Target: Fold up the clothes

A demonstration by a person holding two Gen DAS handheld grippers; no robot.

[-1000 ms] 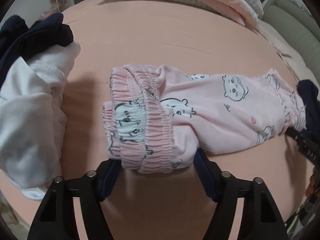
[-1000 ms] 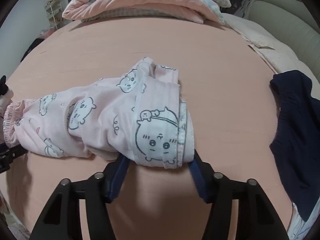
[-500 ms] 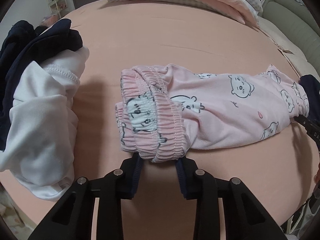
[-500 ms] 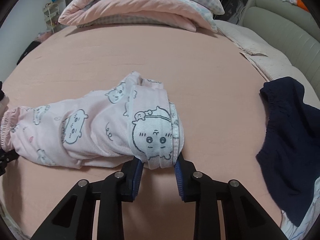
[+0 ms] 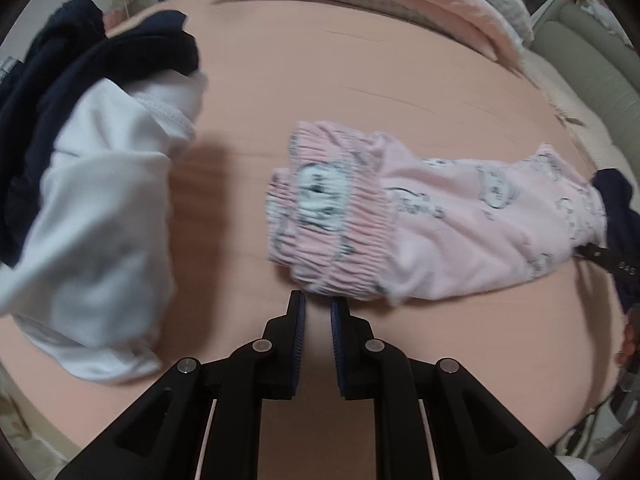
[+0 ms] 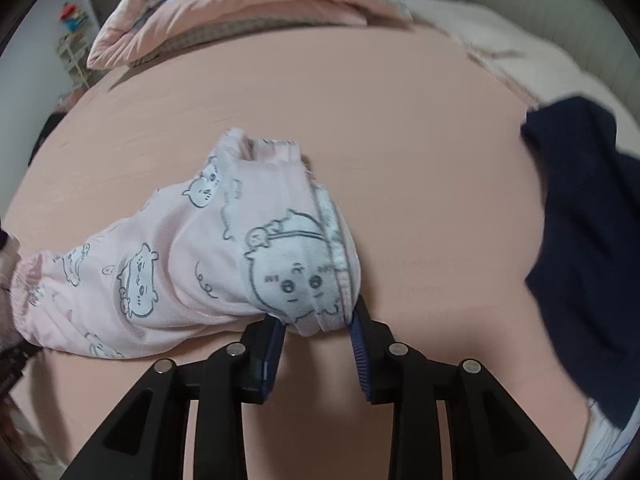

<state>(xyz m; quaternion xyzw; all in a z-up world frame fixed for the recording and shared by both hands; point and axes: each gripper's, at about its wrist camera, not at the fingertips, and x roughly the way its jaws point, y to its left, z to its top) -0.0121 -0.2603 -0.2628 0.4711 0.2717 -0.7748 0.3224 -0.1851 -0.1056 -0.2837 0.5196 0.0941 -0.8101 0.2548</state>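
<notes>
Folded pink pajama pants point(image 5: 400, 220) with cartoon animal prints lie across the pink bed point(image 5: 320, 80). My left gripper point(image 5: 318, 306) sits just in front of the elastic waistband end, jaws almost closed with a narrow gap, and holds nothing. In the right wrist view my right gripper point(image 6: 316, 328) is closed on the cuff end of the pants point(image 6: 224, 264), with fabric pinched between the blue pads point(image 6: 358, 334).
A white garment point(image 5: 96, 216) and a dark navy garment point(image 5: 80, 68) are piled at the left. Another navy garment point(image 6: 592, 240) lies at the right. A folded quilt point(image 6: 248, 12) sits at the far side of the bed.
My left gripper went from wide open around the waistband to nearly closed and drew back off it. My right gripper closed from wide open onto the cuff end.
</notes>
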